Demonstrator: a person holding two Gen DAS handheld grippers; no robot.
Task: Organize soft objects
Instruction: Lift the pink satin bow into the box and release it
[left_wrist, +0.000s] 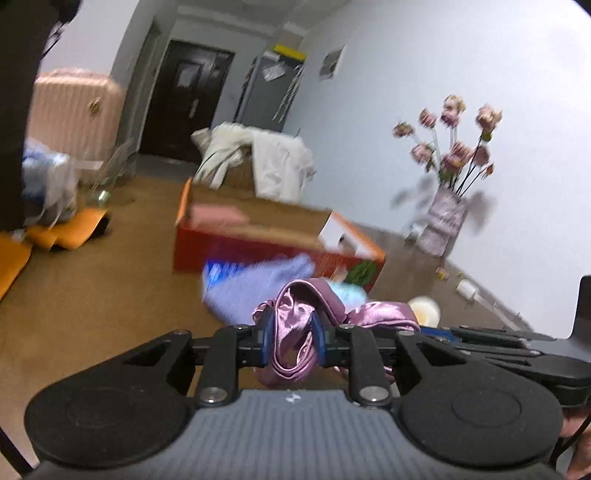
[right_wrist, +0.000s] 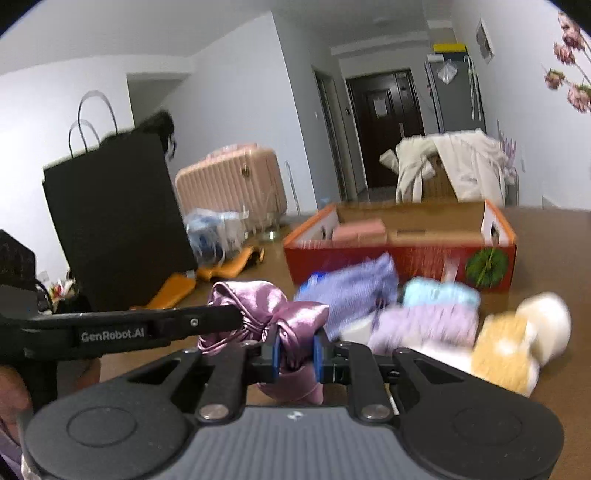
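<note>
Satin, glossy and mauve-pink, makes up the crumpled cloth (left_wrist: 295, 325) that both tools hold above the brown wooden table (left_wrist: 110, 314). Between the blue pads of the left gripper (left_wrist: 293, 341) a bunched fold of this shiny fabric is pinched tight, its creases catching the light and a loop hanging below the jaws. From the right wrist view, the right gripper (right_wrist: 297, 356) is likewise pressed together on another twist of the same satin cloth (right_wrist: 291, 325), while the left tool's black arm reaches in from the left and grips a puffed, gathered end. Beyond the cloth lie other soft things, all motion-blurred: a ribbed lavender knit piece (right_wrist: 351, 291), a fuzzy pale-blue roll (right_wrist: 439, 293), a fluffy lilac bundle (right_wrist: 428, 325), and a mustard-yellow and cream plush lump (right_wrist: 517, 347). Behind them stands a shallow rectangular cardboard box (right_wrist: 406, 258) with red-orange printed sides, holding a flat pink folded item (right_wrist: 358, 229). A matte black paper bag (right_wrist: 114, 218) with thin loop handles stands on the left, with a ribbed pink hard-shell suitcase (right_wrist: 232, 184) behind it. In the left wrist view, a patterned vase (left_wrist: 443, 221) of dusty-pink artificial flowers stands near the wall.
</note>
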